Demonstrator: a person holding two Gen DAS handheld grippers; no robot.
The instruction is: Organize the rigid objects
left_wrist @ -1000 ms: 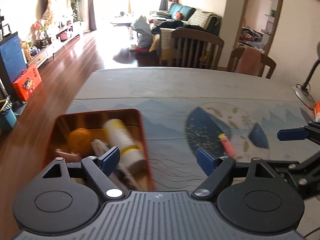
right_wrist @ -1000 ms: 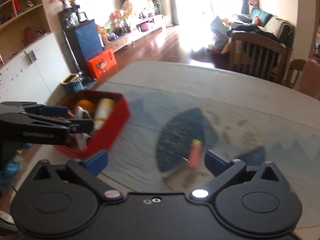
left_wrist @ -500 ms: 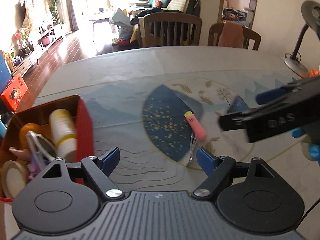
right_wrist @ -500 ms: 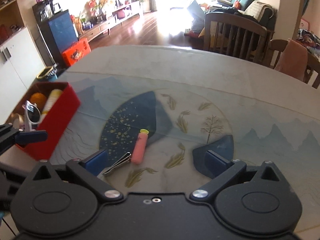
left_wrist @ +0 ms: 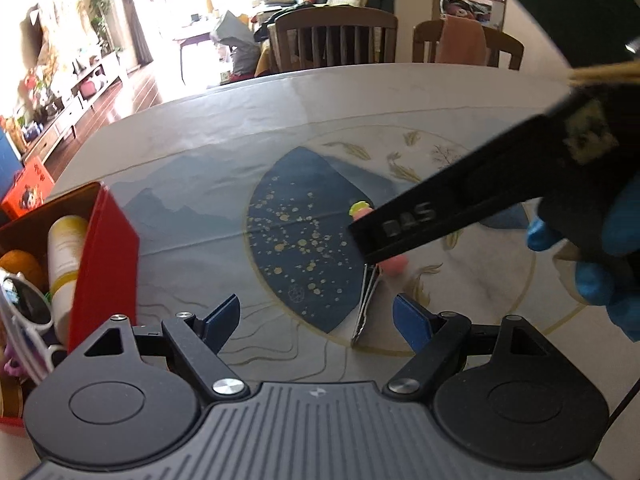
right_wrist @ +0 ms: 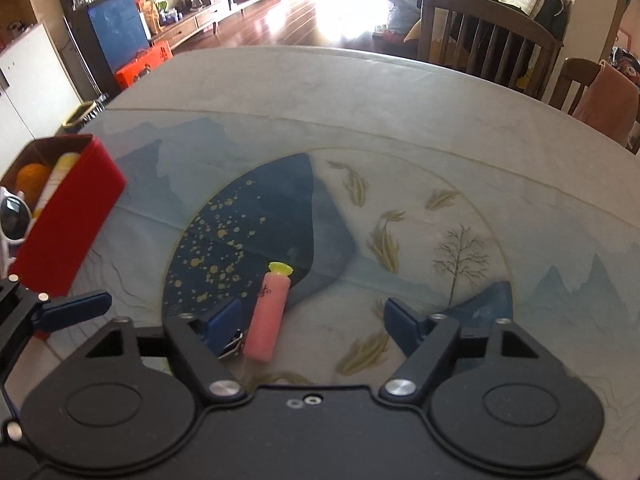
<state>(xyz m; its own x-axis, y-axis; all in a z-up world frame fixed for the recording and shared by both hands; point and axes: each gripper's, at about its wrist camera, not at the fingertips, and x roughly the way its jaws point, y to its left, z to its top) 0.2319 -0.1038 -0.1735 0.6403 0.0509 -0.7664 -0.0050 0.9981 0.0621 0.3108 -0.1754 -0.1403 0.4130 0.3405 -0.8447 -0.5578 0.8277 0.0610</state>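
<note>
A pink tube [right_wrist: 267,316] with a yellow cap lies on the painted table mat [right_wrist: 400,184]. It sits between the closing jaws of my right gripper [right_wrist: 314,324], close to the left finger, and the pads do not press on it. A metal clip [left_wrist: 366,304] lies beside the tube [left_wrist: 394,266]. My left gripper [left_wrist: 318,318] stands open just before the clip, with nothing held. One right finger [left_wrist: 440,216] crosses the left wrist view and hides most of the tube. A red box [left_wrist: 104,256] at the left holds a white bottle, an orange ball and sunglasses.
A gloved hand [left_wrist: 592,280] holds the right gripper at the right of the left wrist view. The left gripper's blue fingertip [right_wrist: 76,308] shows near the red box [right_wrist: 68,216]. Wooden chairs [right_wrist: 480,40] stand behind the table's far edge.
Both grippers have sunk toward the table and closed in on the pink tube and clip. The right jaws have narrowed around the tube. The red box has slid leftward in both views.
</note>
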